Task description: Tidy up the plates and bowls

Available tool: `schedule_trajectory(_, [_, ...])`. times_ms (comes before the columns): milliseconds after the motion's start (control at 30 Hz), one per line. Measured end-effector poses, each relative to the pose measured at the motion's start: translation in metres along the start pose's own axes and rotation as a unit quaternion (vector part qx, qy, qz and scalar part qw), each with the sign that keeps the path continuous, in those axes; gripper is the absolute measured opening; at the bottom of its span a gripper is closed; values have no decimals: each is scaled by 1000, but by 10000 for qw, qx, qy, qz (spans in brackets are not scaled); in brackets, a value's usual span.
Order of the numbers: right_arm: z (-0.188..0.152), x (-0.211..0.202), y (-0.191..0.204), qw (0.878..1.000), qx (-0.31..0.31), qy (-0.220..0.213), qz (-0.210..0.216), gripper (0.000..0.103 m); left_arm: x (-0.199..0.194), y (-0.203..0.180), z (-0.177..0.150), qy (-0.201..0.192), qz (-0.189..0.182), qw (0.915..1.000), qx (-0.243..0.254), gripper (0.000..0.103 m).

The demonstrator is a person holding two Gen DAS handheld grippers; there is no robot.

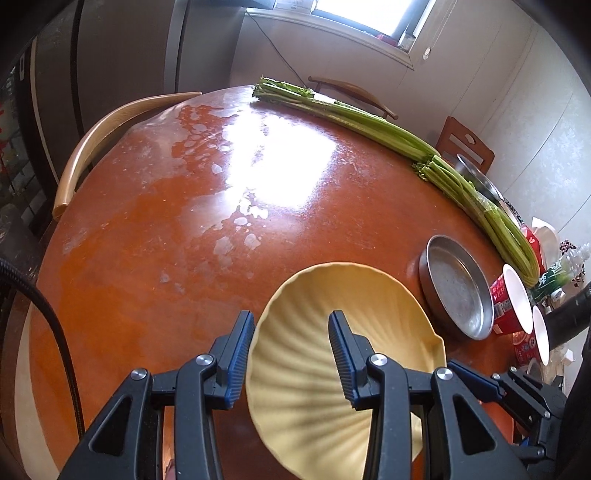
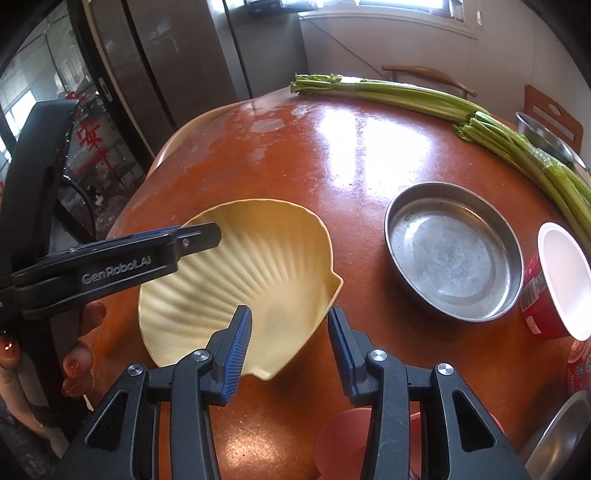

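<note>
Round reddish-brown counter (image 2: 369, 155), glossy, w/ pale worn patches & strong window glare toward the far side.

Nearest: left tongs (image 1: 291, 328) pinch the rim of a cream shell-shaped plate (image 1: 343, 295), one pad inside the dish, one outside; plate is tilted, near-left part of the counter. In the right wrist view the left tongs (image 2: 212, 230) come in from the left & sit on that plate (image 2: 258, 258). Plate is empty. A hand (image 2: 79, 343) w/ dark-red nails wraps the left handle.

Right tongs (image 2: 290, 325) are closed down narrow w/ nothing between the pads; left pad overlaps the plate's near edge in the pic, can't tell if it touches.

Just right of the plate, apart from it: round metal pan (image 2: 452, 251), empty, scuffed. Beyond that at the right edge, red paper cups (image 2: 554, 291) lying on their sides, white insides showing, nothing in them.

Along the far-right edge: long bunches of celery (image 2: 424, 96) laid end to end. Behind them a metal bowl (image 2: 541, 136), contents not visible.

Room: wooden chairs (image 1: 96, 140) round the counter, tall steel fridge (image 2: 207, 55) at the far left, bright window (image 1: 369, 11) on the back wall.
</note>
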State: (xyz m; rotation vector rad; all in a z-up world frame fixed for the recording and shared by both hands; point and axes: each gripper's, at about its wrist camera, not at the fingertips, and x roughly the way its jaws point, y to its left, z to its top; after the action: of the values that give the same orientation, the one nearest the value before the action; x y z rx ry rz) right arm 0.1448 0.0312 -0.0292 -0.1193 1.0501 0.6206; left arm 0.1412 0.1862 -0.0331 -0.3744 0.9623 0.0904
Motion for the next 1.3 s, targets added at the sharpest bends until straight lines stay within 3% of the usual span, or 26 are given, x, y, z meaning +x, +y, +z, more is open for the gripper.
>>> schedule_trajectory(467, [-4, -5, -7, 10000, 29, -47, 65, 45, 18, -3, 11, -43, -90, 9999, 23, 42])
schedule_trajectory(733, [-10, -25, -13, 9997, 17, -245, 2, 45, -3, 3, 4, -251, 159, 9995, -56, 42])
schedule_trajectory(1033, [-26, -59, -27, 9982, -160, -531, -231, 46, -46, -17, -19, -518, 150, 9985, 116, 46])
schedule_trajectory(1300, [-45, -82, -49, 9970, -257, -619, -399, 48, -59, -51, -52, -432, 46, 9985, 336, 48])
